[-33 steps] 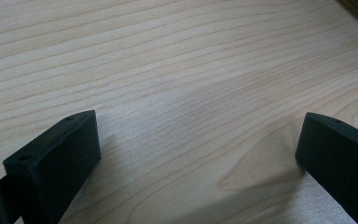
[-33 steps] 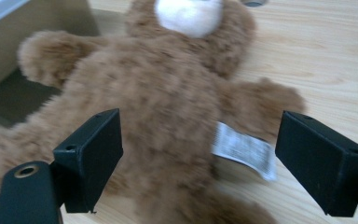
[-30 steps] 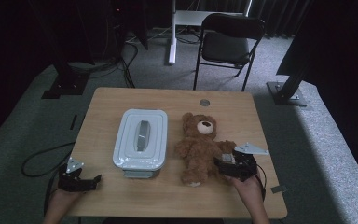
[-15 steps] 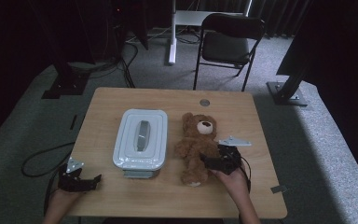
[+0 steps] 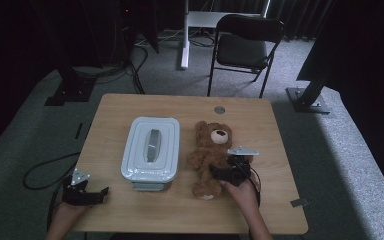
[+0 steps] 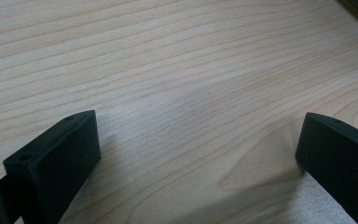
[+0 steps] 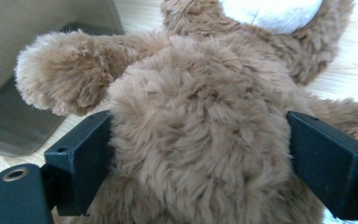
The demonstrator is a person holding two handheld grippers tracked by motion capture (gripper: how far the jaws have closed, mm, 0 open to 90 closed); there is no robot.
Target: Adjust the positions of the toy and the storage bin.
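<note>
A brown teddy bear [image 5: 211, 147] lies on its back on the wooden table [image 5: 145, 107], right of a white lidded box [image 5: 151, 152]. My right gripper [image 5: 215, 173] is down over the bear's belly. In the right gripper view the right gripper [image 7: 198, 163] is open, with the bear's [image 7: 196, 116] furry middle between the two black jaws and fur touching both. One arm of the bear points toward the box's wall [image 7: 32, 56]. My left gripper [image 5: 99, 193] rests near the table's front left corner. It [image 6: 198, 154] is open over bare wood.
A grey grommet [image 5: 219, 109] sits in the table's far edge. A black folding chair [image 5: 247, 42] stands behind the table, with dark stand bases [image 5: 307, 97] and cables [image 5: 45, 170] on the carpet around it.
My right gripper has moved left from beside the bear onto its belly, so its jaws now straddle the body. The left gripper has stayed in place.
</note>
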